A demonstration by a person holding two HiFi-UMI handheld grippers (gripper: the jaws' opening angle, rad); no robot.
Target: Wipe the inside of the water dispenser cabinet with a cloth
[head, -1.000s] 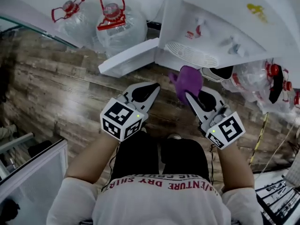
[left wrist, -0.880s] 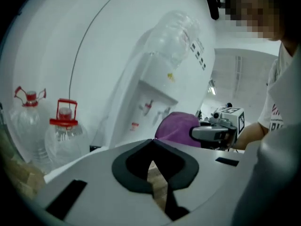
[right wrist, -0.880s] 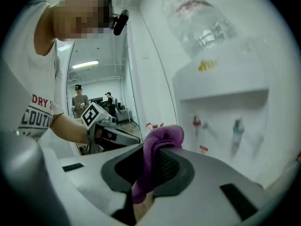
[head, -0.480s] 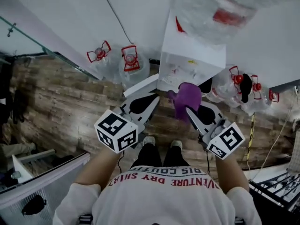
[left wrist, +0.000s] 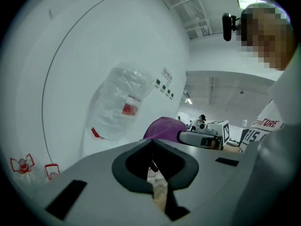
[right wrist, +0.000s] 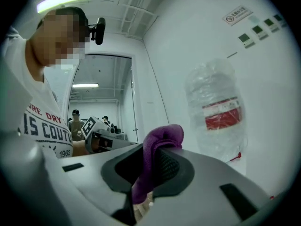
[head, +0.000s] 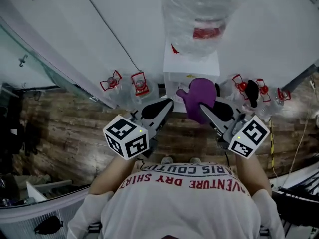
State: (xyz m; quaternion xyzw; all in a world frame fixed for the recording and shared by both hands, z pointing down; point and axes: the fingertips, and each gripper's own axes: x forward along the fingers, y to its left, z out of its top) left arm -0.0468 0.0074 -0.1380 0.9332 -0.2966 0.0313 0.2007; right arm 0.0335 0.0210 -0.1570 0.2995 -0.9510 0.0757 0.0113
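We hold the purple cloth (head: 198, 96) in the right gripper (head: 212, 114), whose jaws are closed on it. In the right gripper view, a thick fold of soft, slightly fuzzy cloth (right wrist: 162, 138) rises from between the dark pads and curls over the top of one pad in a rounded lump. A narrower strip hangs down through the gap below. From the head view the cloth bunches into a loose dark-violet wad at the jaw tips. It lies in front of the white water dispenser (head: 189, 66), and we cannot tell whether it touches it. The left gripper (head: 158, 108) sits just beside the right one. In its own view the jaws (left wrist: 153, 166) stand together with only a thin slit between them and nothing held. The cloth (left wrist: 162, 128) shows beyond them as a purple dome. A large bottle (head: 202, 14) wrapped in clear plastic, with a red label, sits upside down on the dispenser. Spare bottles with red handles (head: 141, 86) stand on the wooden floor (head: 75, 128) along the white wall.
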